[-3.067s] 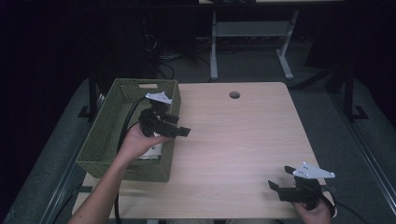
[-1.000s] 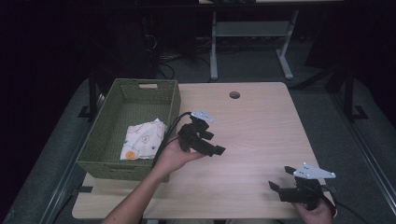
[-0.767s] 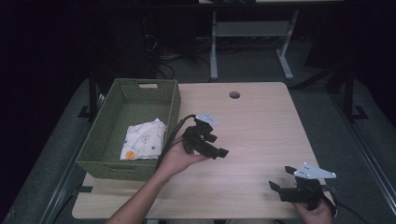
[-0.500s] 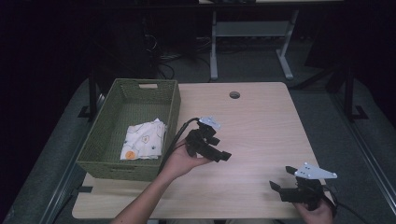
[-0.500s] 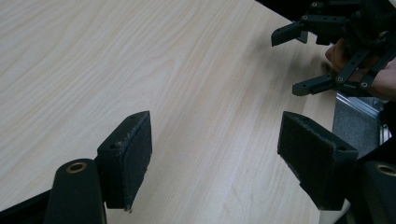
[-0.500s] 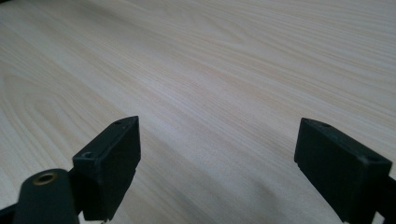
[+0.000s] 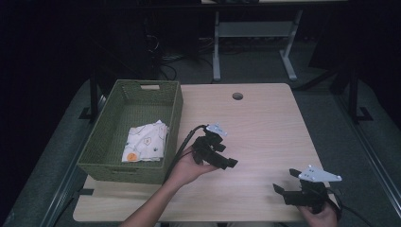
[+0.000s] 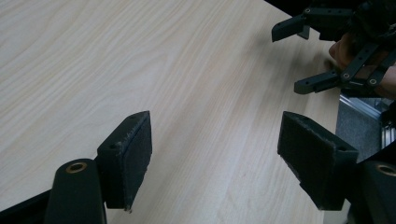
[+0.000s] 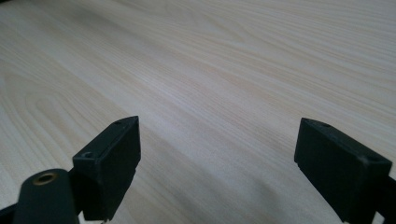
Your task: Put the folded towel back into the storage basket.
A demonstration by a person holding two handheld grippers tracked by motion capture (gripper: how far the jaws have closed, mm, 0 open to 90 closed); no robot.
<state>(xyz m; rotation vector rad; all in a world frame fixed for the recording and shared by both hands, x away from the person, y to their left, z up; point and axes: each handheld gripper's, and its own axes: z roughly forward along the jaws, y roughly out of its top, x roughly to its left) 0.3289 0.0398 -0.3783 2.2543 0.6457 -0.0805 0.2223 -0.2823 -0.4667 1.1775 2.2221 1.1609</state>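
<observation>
My left gripper [image 7: 228,158] hangs open above the middle of the wooden table [image 7: 265,118], just right of the basket, with its jaws pointing right and toward the front. In the left gripper view its pads [image 8: 133,154] stand wide apart over bare wood, with nothing between them. My right gripper [image 7: 285,181] rests low at the table's front right corner, open and empty. It appears again at the upper right of the left gripper view [image 8: 287,59]. The right gripper view has its open jaws [image 9: 219,122] over bare tabletop.
A green woven basket [image 7: 176,111] stands on the table's left side and holds a folded white cloth [image 7: 145,142] with small printed figures. A round cable hole [image 7: 237,96] sits near the far edge. Dark floor and desk legs lie beyond.
My left gripper has come out of the basket and moved right and toward the front over the table. The folded cloth stays in the basket. The right gripper has not moved.
</observation>
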